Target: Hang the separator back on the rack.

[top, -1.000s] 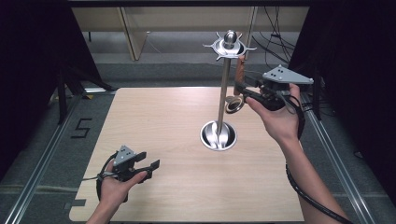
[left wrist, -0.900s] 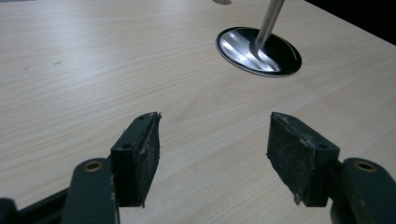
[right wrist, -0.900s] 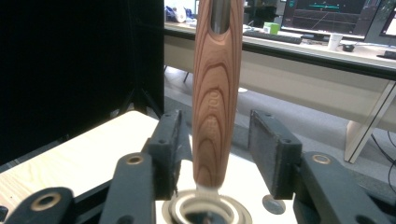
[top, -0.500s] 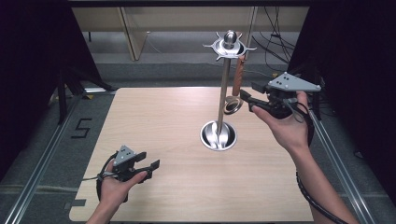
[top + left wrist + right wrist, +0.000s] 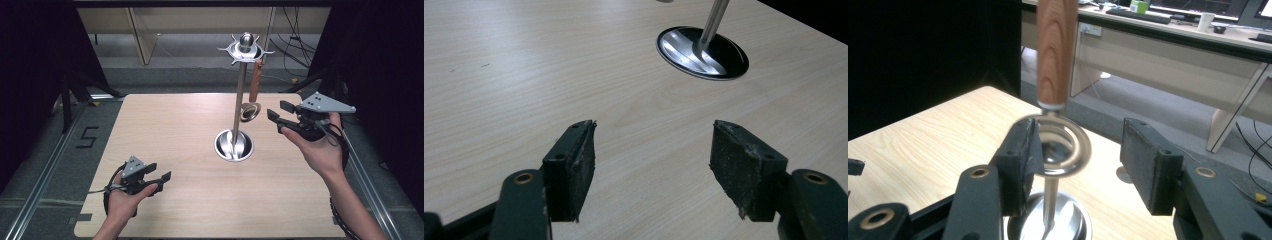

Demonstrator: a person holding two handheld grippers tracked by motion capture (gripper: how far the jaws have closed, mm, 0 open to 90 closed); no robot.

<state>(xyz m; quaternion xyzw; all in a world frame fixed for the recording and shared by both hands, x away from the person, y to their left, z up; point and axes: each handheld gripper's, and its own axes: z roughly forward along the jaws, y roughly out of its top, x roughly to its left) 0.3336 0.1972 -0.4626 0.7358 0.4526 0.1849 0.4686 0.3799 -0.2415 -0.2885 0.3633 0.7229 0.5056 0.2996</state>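
Right gripper (image 5: pixel 276 113): jaws wide apart, holding nothing, level with the ladle's bowl, just right of it.
Ladle (image 5: pixel 253 90): hangs from the stand (image 5: pixel 239 100) at the table (image 5: pixel 165 125) centre; long axis vertical, wooden handle up, metal bowl down.
Nearer hand: right; left gripper (image 5: pixel 159 179) wide open, empty, well apart at the near-left.
Hidden: hook end of the handle cut off in the right gripper view; bowl (image 5: pixel 1064 146) blurred there.

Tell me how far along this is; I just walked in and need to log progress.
Done: a wooden-handled utensil hangs from the stand. In hand: nothing; the right gripper is open beside it, and the left gripper sits open over the table. What is left cannot be told from here.
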